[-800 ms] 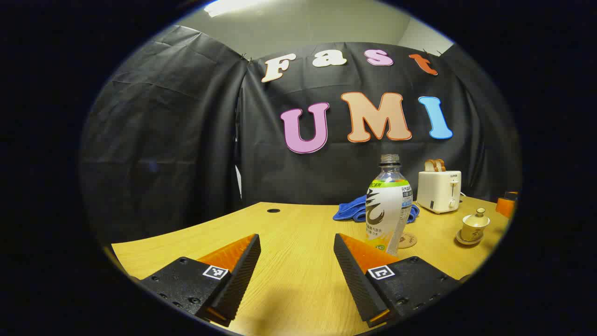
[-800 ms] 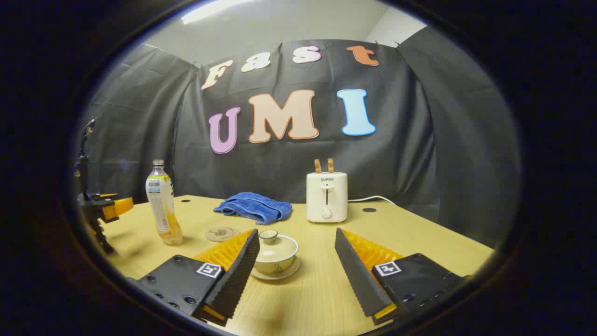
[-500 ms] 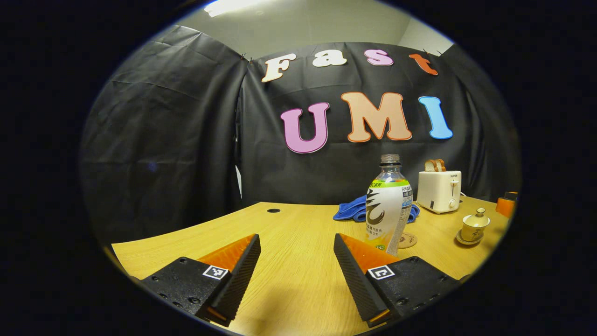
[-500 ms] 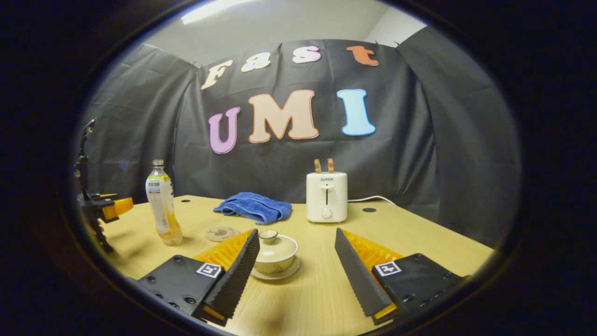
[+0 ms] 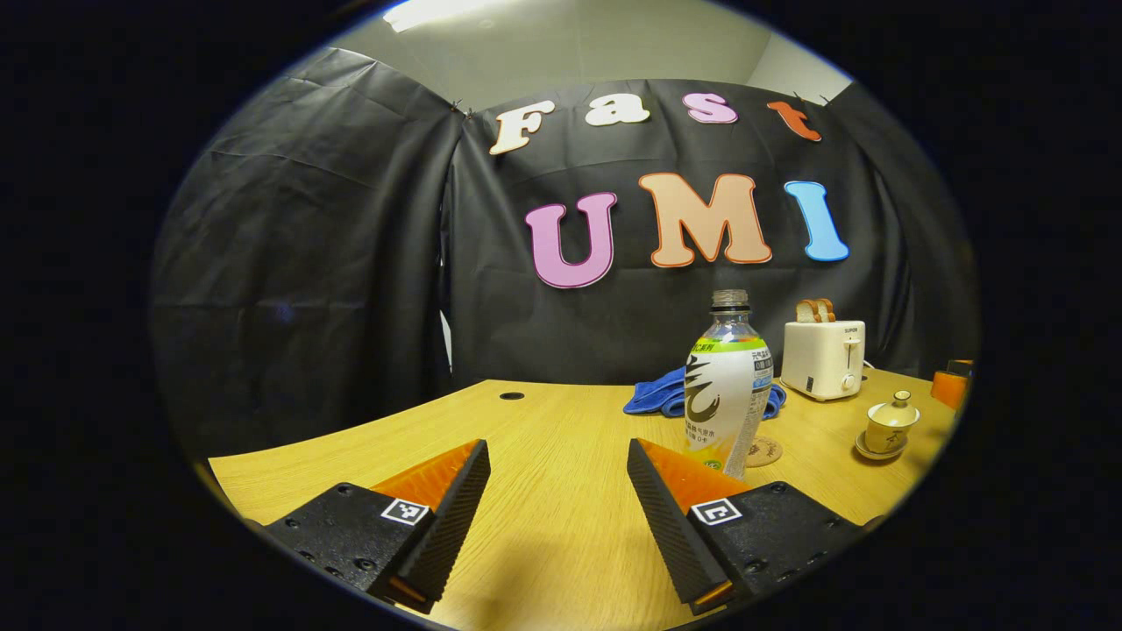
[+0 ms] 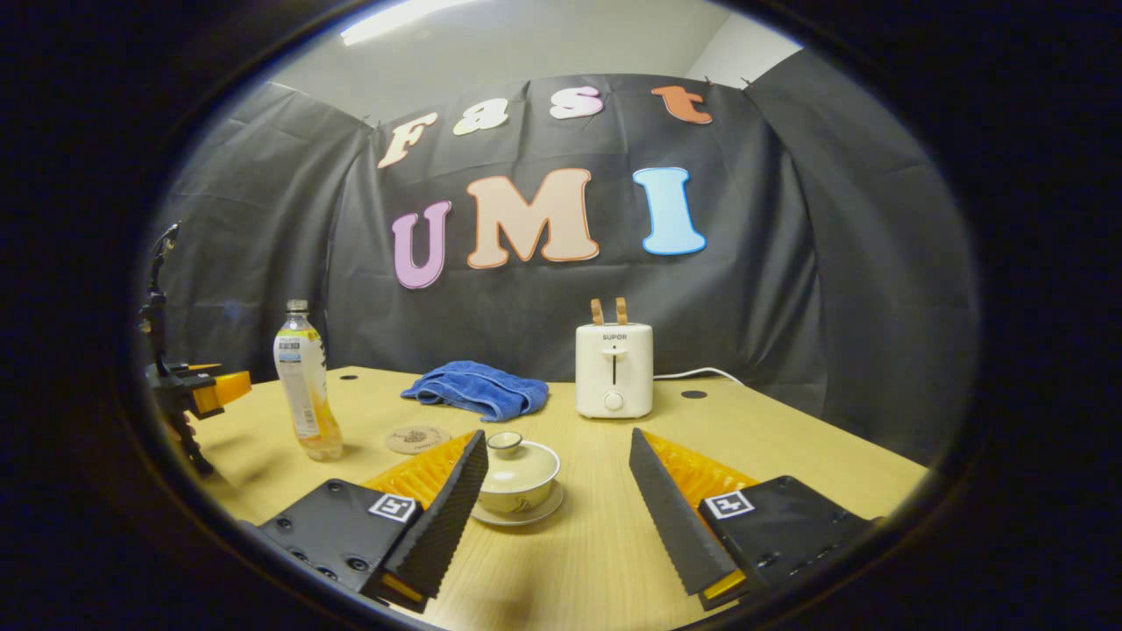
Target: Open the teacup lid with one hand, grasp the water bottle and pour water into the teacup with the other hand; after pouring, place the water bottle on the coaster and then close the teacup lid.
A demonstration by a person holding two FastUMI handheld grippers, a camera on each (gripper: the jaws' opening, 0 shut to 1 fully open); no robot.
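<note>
While both grippers are held with jaws apart and empty, the right gripper (image 6: 557, 491) is aimed at the lidded teacup (image 6: 519, 478), seen just beside its left finger. The small knob (image 6: 505, 442) is judged the place to pinch; the lid is likely light, glazed, slippery and fragile. The water bottle (image 5: 727, 390), upright beside the coaster (image 5: 763, 451), stands ahead of the left gripper (image 5: 558, 499). Against the earlier frames, almost nothing is changed.

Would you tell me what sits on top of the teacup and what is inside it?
The lid sits closed on the teacup, which stands on a saucer. The lid covers the inside, so its contents cannot be seen.
</note>
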